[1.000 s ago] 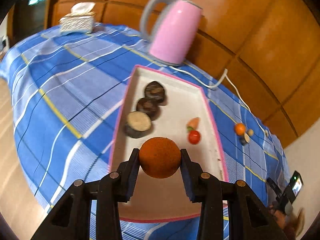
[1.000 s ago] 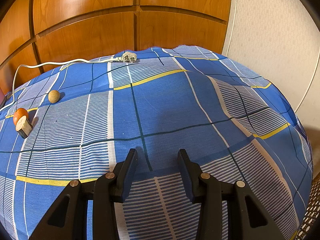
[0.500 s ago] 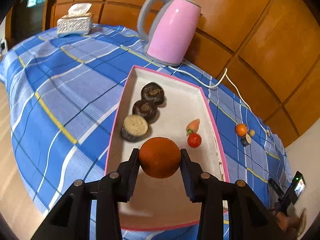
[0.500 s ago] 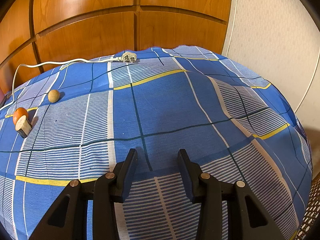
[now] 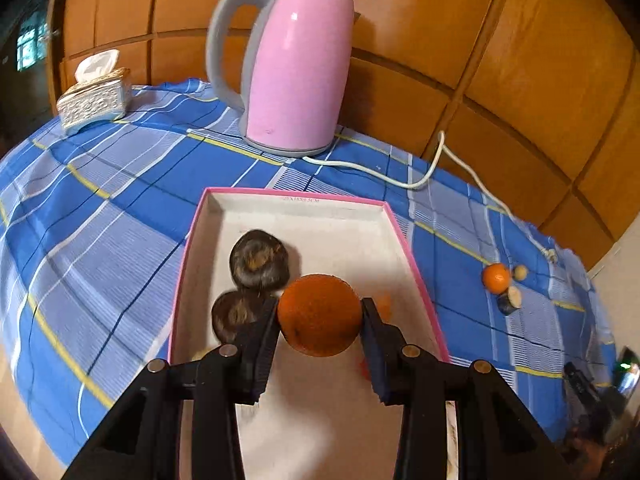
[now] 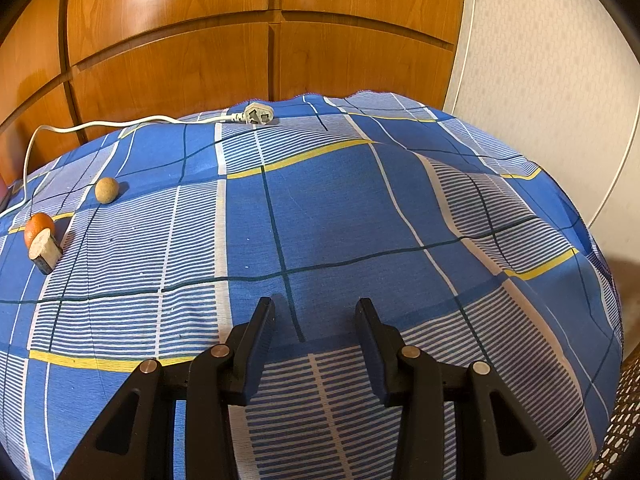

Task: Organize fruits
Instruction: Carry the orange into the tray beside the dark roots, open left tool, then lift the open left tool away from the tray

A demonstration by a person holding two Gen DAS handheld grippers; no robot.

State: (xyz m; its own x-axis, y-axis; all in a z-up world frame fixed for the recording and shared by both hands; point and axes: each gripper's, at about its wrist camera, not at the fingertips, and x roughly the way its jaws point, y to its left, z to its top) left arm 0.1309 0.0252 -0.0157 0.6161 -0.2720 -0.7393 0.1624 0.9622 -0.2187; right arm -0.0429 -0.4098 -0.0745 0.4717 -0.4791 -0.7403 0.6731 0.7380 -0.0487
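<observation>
A: Step in hand, by judgement: placing. The left gripper (image 5: 320,316) has its jaws pinching the large orange (image 5: 319,314) from both sides, holding it over the pink-rimmed tray (image 5: 416,264), toward the near half.

B: Next move?

A: It likely calls for lowering onto bare tray floor, just right of the dark fruits, then parting the jaws. A round fruit may roll; a low release would be prudent.

B: Count in the tray?

A: Two dark round fruits (image 5: 259,259) clearly seen, one behind the other along the left wall. Orange-red bits show past the right jaw and below the held fruit; blurred, not countable. A pale sliver at the left finger is also unclear.

B: Outside the tray?

A: Three loose pieces on the blue checked cloth (image 6: 340,216), grouped well apart from the tray: one small orange (image 6: 38,226), one cut piece with a pale face (image 6: 45,250) touching it, one tan ball (image 6: 107,190) near them.

B: The right gripper (image 6: 316,320)?

A: Jaws spread, nothing between them, hovering over bare cloth. One pink kettle (image 5: 294,76) and one tissue box (image 5: 94,100) stand beyond the tray.
</observation>
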